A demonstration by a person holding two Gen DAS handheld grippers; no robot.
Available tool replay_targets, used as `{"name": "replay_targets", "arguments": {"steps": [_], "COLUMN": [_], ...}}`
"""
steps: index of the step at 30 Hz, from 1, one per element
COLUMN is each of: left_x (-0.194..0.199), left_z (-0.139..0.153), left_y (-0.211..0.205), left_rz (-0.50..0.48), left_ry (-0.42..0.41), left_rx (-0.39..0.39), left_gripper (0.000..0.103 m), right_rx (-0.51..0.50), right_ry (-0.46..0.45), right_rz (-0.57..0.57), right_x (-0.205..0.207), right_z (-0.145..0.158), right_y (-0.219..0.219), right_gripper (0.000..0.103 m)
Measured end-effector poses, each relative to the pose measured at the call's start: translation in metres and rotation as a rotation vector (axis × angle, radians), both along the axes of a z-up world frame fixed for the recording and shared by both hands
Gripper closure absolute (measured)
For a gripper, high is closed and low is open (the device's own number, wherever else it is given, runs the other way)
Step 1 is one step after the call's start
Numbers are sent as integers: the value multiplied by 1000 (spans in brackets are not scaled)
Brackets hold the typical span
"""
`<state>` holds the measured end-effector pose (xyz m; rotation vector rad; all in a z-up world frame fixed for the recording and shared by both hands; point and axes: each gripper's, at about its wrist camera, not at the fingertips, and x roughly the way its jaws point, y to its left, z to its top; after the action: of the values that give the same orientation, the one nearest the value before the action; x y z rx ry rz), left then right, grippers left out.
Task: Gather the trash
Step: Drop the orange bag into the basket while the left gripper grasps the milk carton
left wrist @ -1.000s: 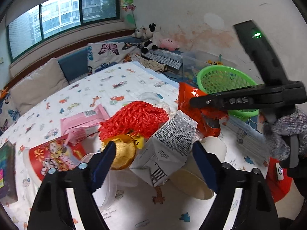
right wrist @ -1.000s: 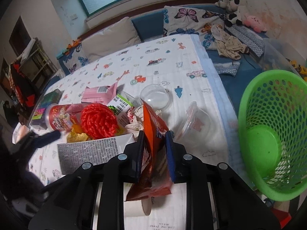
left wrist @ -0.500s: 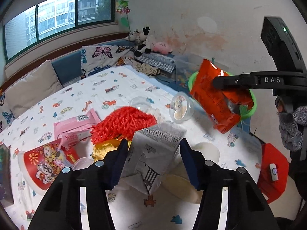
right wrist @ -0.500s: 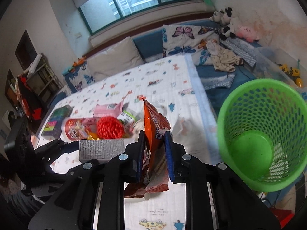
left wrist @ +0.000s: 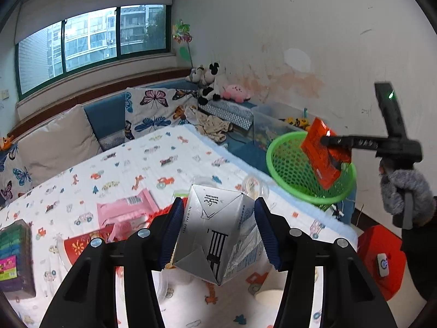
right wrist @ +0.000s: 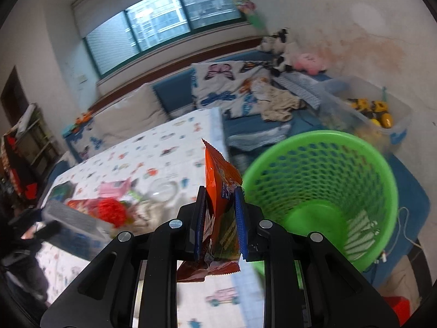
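My left gripper [left wrist: 217, 207] is shut on a grey-white milk carton [left wrist: 218, 235] and holds it above the bed. My right gripper [right wrist: 220, 192] is shut on an orange snack bag [right wrist: 221, 188]; in the left wrist view the bag [left wrist: 322, 155] hangs over the rim of the green mesh basket [left wrist: 289, 164]. The basket [right wrist: 327, 191] stands off the bed's right edge, just right of my right gripper. More trash lies on the bed: a pink wrapper [left wrist: 128, 210], a red noodle cup [left wrist: 82, 246], a red mesh ball [right wrist: 112, 210].
The bed [left wrist: 136, 164] has a cartoon-print sheet. A stack of coloured books [left wrist: 13, 257] lies at its left edge. A clear lid [left wrist: 254, 186] and a paper cup [left wrist: 269, 296] lie near the carton. A clear toy box [right wrist: 368, 114] and cushions stand behind. A red stool [left wrist: 379, 254] is on the floor.
My left gripper closed on the milk carton and lifted it off the pile. My right gripper carried the orange snack bag to the right, up to the green basket.
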<state>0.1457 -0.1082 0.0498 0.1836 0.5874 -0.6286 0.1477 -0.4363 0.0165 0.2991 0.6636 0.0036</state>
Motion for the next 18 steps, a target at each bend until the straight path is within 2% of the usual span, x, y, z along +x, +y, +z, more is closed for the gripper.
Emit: {"name": "replay_targets", "arguments": {"steps": [5,14,18], "left_x": [2,16,24], "left_z": [9,20,25], "left_y": [-17,-73,-107], "left_rz": [-18,-75,-110], "left_ry": [2,6,8], "left_rx": [-23,-25,-20], "left_gripper": [51,51,51], "right_rx": [7,55,66], "right_ry": [41,101,97], "right_rz": [-65,-99,-106], "right_x": [6,11,6], "right_z": [-25,-62,-65], "right_y": [-33,-70,-79], "right_gripper": [82,78,63]}}
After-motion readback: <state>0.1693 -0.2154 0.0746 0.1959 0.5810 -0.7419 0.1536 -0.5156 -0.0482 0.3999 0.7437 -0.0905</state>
